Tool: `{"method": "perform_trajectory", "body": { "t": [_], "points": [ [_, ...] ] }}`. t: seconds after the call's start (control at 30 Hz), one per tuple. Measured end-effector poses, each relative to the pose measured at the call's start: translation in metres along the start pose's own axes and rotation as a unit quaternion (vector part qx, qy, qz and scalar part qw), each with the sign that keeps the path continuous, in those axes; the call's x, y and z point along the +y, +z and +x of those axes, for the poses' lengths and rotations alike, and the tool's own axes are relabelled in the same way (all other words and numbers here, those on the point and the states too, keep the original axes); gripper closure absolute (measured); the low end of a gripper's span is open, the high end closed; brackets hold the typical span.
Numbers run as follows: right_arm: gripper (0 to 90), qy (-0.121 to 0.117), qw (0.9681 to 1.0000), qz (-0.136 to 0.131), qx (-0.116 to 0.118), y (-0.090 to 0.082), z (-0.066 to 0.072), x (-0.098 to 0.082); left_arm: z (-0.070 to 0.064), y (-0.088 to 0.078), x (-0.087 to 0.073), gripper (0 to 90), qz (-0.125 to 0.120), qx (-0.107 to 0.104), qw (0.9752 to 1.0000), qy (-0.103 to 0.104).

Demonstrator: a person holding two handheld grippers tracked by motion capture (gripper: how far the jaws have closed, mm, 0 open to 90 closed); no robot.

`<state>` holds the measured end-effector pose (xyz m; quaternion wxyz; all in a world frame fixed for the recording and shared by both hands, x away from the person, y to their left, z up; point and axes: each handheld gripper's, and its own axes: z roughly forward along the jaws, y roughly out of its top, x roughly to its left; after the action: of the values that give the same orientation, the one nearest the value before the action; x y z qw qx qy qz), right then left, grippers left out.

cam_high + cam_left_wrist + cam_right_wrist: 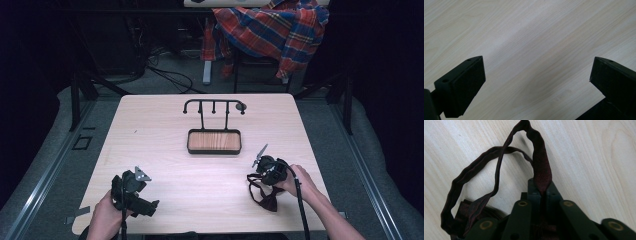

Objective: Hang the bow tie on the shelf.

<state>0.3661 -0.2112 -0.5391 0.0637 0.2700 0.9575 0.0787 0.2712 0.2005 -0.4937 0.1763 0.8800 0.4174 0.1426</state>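
Observation:
A dark maroon bow tie (pixel 266 198) with a thin neck strap lies on the pale wooden table (pixel 165 125) near the front right. My right gripper (pixel 256 181) is down on it, and its jaws are shut on the strap (pixel 541 170), which loops away over the table in the right gripper view. My left gripper (pixel 149 205) rests near the table's front left, held by a hand. Its two black jaws stand wide apart over bare wood in the left gripper view, with nothing between them (pixel 537 77).
A black wire stand (pixel 214 107) with hooks and a wooden-bottomed tray (pixel 214 141) sits at the table's middle, toward the back. Behind the table a red and blue plaid shirt (pixel 275 30) hangs over a chair. Cables lie on the floor.

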Motion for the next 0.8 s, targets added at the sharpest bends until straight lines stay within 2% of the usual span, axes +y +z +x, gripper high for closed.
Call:
{"method": "perform_trajectory", "body": {
  "t": [0.13, 0.2, 0.23, 0.37, 0.47, 0.5, 0.8],
  "points": [
    [88.7, -0.001, 0.9999, 0.001, -0.012, -0.005, 0.0, -0.001, 0.0, 0.0, 0.0, 0.1, -0.001, 0.0, 1.0, 0.001],
    [88.8, 0.005, 0.9999, -0.01, -0.013, -0.008, 0.0, -0.002, 0.0, 0.0, 0.0, 0.1, -0.002, 0.0, 1.0, 0.002],
    [88.9, 0.005, 0.9997, -0.014, -0.021, -0.013, 0.001, -0.001, 0.0, 0.0, 0.0, 0.1, -0.002, 0.001, 1.0, 0.002],
    [88.9, 0.008, 0.9994, -0.019, -0.029, -0.018, 0.002, -0.001, 0.0, 0.0, 0.0, 0.1, 0.0, -0.001, 1.0, 0.003],
    [89.0, 0.015, 0.999, -0.026, -0.032, -0.023, 0.003, -0.001, 0.0, 0.0, 0.0, 0.1, 0.0, -0.001, 1.0, 0.003],
    [89.0, 0.019, 0.999, -0.032, -0.026, -0.023, 0.003, -0.002, 0.0, 0.0, 0.0, 0.1, 0.0, 0.0, 1.0, 0.002],
    [89.0, 0.043, 0.9969, -0.056, -0.034, -0.041, 0.003, -0.003, 0.0, 0.0, 0.0, 0.1, 0.001, 0.0, 1.0, 0.001]
  ]
}}
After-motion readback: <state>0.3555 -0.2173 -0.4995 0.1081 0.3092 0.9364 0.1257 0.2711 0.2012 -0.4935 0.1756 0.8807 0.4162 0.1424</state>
